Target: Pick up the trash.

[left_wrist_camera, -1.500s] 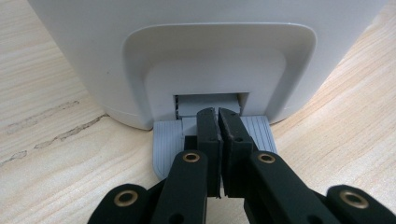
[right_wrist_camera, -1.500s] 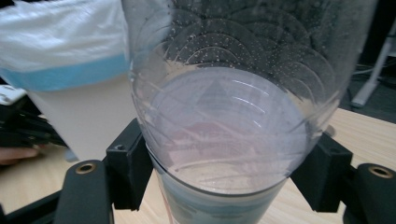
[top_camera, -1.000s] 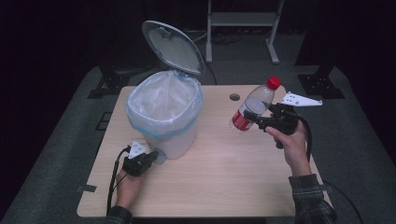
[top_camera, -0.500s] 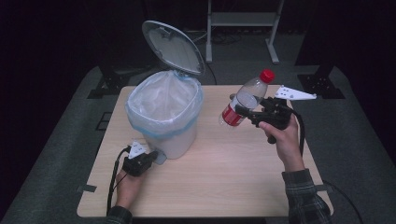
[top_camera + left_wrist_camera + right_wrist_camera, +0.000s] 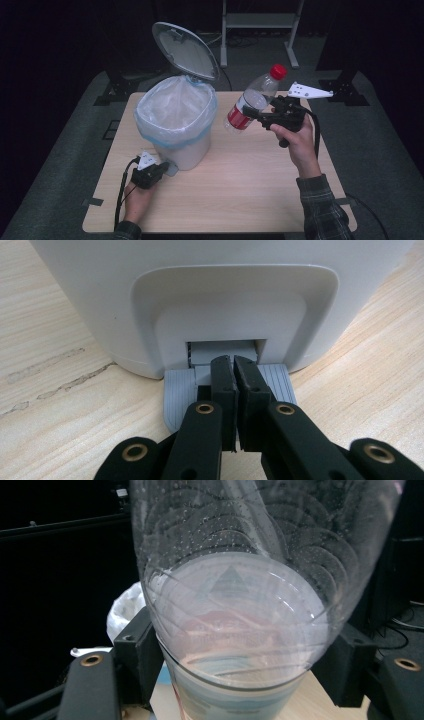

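A white pedal bin (image 5: 176,122) with a clear liner stands on the wooden table (image 5: 250,195), its grey lid (image 5: 186,50) tipped up and open. My left gripper (image 5: 159,169) is shut at the bin's foot; in the left gripper view its closed jaws (image 5: 233,367) press down on the grey pedal (image 5: 180,392). My right gripper (image 5: 252,114) is shut on a clear plastic bottle (image 5: 252,102) with a red cap and red label, held tilted in the air to the right of the bin. In the right gripper view the bottle (image 5: 235,595) sits between the two black jaws.
A metal stand (image 5: 260,22) stands on the dark floor behind the table. The table's front and right parts are bare wood. A cable (image 5: 122,192) trails from the left gripper toward the front edge.
My right hand has carried the bottle up and to the left, nearer the bin's open mouth. The left gripper has stayed on the pedal and the lid has stayed up.
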Available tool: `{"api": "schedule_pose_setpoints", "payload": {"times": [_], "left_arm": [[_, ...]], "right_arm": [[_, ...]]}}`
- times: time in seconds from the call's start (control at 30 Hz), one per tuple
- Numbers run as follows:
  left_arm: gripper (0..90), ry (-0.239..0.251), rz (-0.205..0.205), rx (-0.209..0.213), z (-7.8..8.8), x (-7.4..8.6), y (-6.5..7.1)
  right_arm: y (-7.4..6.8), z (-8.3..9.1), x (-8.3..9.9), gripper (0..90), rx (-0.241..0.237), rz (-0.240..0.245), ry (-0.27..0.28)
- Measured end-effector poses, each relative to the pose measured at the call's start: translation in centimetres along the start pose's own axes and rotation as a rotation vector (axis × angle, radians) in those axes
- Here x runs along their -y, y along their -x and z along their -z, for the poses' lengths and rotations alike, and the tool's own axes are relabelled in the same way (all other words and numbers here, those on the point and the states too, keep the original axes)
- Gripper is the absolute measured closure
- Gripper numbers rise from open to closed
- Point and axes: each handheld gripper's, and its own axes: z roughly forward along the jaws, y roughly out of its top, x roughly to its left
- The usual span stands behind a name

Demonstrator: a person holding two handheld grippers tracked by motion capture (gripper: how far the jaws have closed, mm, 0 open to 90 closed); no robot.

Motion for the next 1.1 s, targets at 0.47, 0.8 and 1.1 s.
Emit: {"api": "schedule_pose_setpoints", "payload": {"times": [0.47, 0.8, 1.1], "left_arm": [[88.1, -0.003, -0.004, 0.001, 0.0, 0.0, 0.0], [88.0, -0.003, -0.003, 0.000, 0.0, 0.0, -0.1], [88.1, -0.003, -0.003, -0.001, 0.0, 0.0, -0.1]], "right_arm": [[-2.1, -2.9, -2.8, 28.6, -0.056, 0.049, 0.002], [-3.1, -4.9, -4.5, 28.6, -0.088, 0.070, 0.014], [-3.8, -6.2, -5.7, 28.6, -0.107, 0.091, 0.020]]}}
